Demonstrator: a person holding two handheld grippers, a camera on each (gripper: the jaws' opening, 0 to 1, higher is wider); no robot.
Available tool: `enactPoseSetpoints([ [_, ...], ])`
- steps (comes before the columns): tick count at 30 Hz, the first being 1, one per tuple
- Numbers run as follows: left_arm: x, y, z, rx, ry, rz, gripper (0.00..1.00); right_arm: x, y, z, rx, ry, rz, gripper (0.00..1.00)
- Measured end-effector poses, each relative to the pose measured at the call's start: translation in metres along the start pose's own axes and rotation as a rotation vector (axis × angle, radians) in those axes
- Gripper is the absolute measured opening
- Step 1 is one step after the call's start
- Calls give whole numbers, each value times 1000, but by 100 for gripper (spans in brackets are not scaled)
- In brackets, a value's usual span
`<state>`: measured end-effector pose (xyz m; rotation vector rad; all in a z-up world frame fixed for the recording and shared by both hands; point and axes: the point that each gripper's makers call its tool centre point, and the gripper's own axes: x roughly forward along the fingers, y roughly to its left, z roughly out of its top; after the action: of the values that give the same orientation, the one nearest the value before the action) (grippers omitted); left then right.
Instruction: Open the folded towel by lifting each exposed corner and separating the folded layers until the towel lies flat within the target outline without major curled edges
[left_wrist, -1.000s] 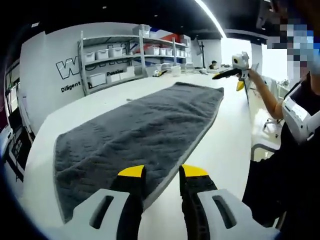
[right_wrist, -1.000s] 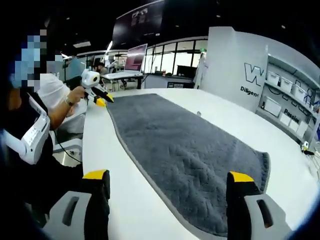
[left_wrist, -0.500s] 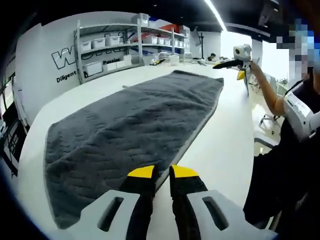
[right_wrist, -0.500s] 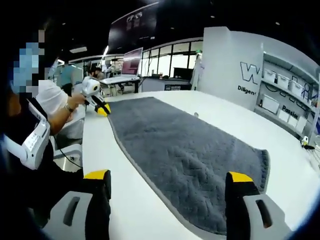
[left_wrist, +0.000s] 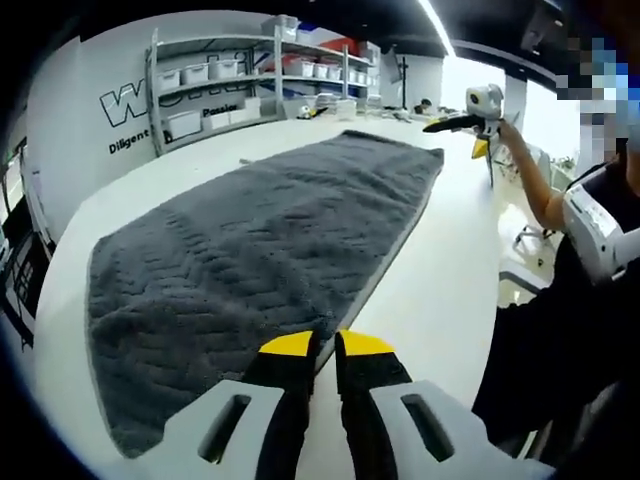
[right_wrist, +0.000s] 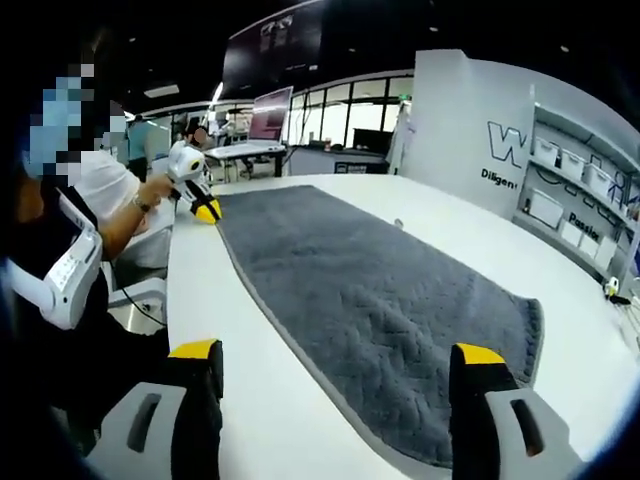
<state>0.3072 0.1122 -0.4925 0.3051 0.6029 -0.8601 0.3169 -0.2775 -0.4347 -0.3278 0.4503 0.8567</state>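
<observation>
The grey towel (left_wrist: 260, 240) lies spread out as a long strip on the white table (left_wrist: 450, 270), its near long edge running beside the table's front side. The left gripper (left_wrist: 325, 345) sits low at that edge, its yellow-tipped jaws nearly together (whether they pinch the hem, I cannot tell). The right gripper (right_wrist: 335, 355) hovers over the towel's other end with its jaws wide apart. Shelving (left_wrist: 220, 85) holding white bins stands behind.
</observation>
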Motion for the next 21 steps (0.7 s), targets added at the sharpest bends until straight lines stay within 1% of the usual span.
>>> enactPoseSetpoints([
  [3,0,0,0,3,0,7,8,0,-2,-1,5,2,-2,95],
  [4,0,0,1,49,-2,21,9,-1,-2,-1,8,2,-2,95],
  [5,-1,-2,1,61,-3,21,11,-1,-3,-2,11,2,-4,95],
  [7,-1,-9,3,70,-17,-2,17,-2,-5,-3,18,2,-6,95],
  [8,-1,-14,5,73,-32,-27,21,-2,-5,-4,20,2,-6,95],
  [9,-2,-16,8,64,-52,-38,24,-2,-6,-5,21,3,-7,95],
  [10,-3,-16,13,61,-80,-40,28,-2,-6,-6,22,5,-8,94],
  [11,-5,-15,18,56,-106,-30,35,-2,-6,-7,24,7,-9,93],
  [12,-6,-13,20,56,-119,-21,40,-2,-6,-8,25,7,-10,93],
  [13,-10,-11,25,60,-144,-10,45,-3,-7,-9,29,7,-11,93],
  [15,-13,-13,30,55,-172,-17,50,-4,-8,-10,37,5,-14,93],
  [18,-14,-19,35,53,-205,-52,52,-6,-10,-10,45,0,-19,92],
  [20,-16,-21,39,42,-230,-54,60,-6,-10,-10,47,-3,-21,92],
  [21,-16,-22,42,39,-246,-52,67,-7,-10,-10,49,-3,-21,93],
])
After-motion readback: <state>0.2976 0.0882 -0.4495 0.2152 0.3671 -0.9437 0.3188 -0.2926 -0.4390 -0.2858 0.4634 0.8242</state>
